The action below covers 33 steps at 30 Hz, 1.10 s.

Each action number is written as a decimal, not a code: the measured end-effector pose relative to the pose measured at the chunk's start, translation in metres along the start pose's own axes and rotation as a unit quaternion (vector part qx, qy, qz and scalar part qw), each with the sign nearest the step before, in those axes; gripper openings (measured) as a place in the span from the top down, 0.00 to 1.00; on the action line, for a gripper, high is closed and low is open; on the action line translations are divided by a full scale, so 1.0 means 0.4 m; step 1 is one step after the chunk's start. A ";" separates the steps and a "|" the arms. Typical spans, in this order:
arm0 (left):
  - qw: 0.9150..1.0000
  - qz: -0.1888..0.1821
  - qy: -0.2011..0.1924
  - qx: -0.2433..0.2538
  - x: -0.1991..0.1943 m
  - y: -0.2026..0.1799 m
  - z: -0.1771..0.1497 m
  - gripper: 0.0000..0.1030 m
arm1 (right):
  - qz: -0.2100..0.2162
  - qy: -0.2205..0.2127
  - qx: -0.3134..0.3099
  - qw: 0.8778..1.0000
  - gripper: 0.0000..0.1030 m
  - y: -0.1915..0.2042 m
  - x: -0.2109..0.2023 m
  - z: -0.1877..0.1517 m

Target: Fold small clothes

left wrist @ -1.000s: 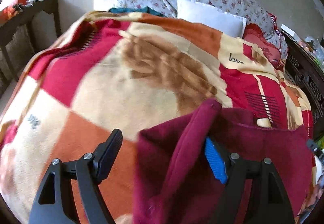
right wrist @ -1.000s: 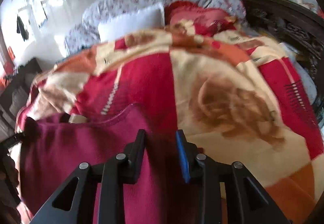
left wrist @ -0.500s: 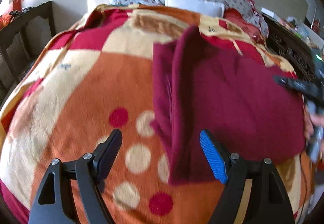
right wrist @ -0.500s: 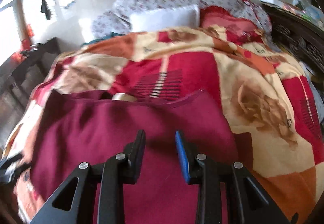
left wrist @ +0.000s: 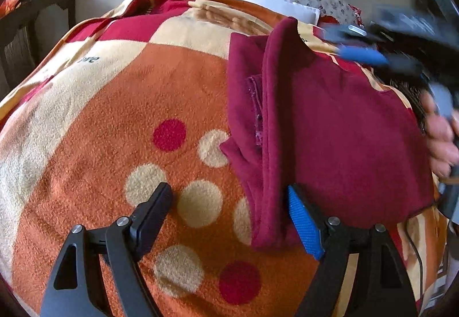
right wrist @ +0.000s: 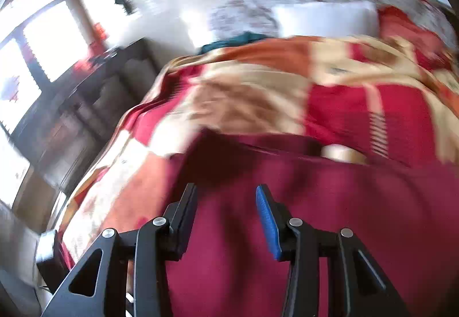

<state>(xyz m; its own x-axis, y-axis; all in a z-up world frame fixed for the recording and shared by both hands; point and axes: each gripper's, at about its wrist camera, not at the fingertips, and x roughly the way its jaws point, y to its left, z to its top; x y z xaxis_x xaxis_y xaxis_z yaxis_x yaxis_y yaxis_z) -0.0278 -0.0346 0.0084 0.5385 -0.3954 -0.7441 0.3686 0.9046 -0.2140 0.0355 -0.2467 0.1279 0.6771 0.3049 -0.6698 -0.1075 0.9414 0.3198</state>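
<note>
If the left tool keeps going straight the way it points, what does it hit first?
Probably the folded left edge of the maroon garment, which lies between the open left tool's fingers, with the patterned blanket right beneath; depth is unclear.

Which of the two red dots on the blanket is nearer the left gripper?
The lower red dot, just beyond the left gripper and partly between its fingers. The other red dot lies farther up the blanket.

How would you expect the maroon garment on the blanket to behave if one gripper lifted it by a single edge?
The maroon garment would probably drape and sag, since its folded flap already lies in soft, rounded creases. It looks fleecy and thick, so likely grippy between pads, not slippery. It may also drag on the plush blanket rather than slide.
</note>
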 end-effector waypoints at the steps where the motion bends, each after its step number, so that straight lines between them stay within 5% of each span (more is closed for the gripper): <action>1: 1.000 -0.001 -0.001 0.001 0.000 0.001 -0.002 0.22 | -0.007 0.003 -0.017 1.000 0.59 0.029 0.026 0.008; 2: 1.000 -0.002 -0.001 0.000 0.000 0.001 -0.001 0.21 | -0.014 0.008 -0.034 0.999 0.73 0.061 0.058 0.015; 4: 1.000 -0.007 0.000 -0.001 0.004 0.006 0.001 0.20 | -0.020 0.019 -0.045 0.999 0.81 0.089 0.100 0.021; 14: 1.000 -0.009 -0.002 -0.002 0.016 0.014 0.010 0.18 | -0.067 0.053 -0.061 0.994 0.81 0.095 0.265 0.052; 23: 1.000 -0.010 0.001 0.000 0.020 0.017 0.011 0.17 | -0.064 0.016 -0.070 0.995 0.81 0.093 0.162 0.070; 33: 1.000 -0.013 0.001 0.000 0.023 0.018 0.010 0.15 | -0.087 0.025 -0.055 0.994 0.81 0.058 0.249 0.088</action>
<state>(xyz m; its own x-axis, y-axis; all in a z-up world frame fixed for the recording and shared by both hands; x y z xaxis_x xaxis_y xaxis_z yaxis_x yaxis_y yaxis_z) -0.0170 -0.0323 0.0027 0.5277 -0.4190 -0.7389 0.3826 0.8939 -0.2336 0.1258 -0.1995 0.0922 0.6555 0.1409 -0.7419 -0.0734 0.9897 0.1232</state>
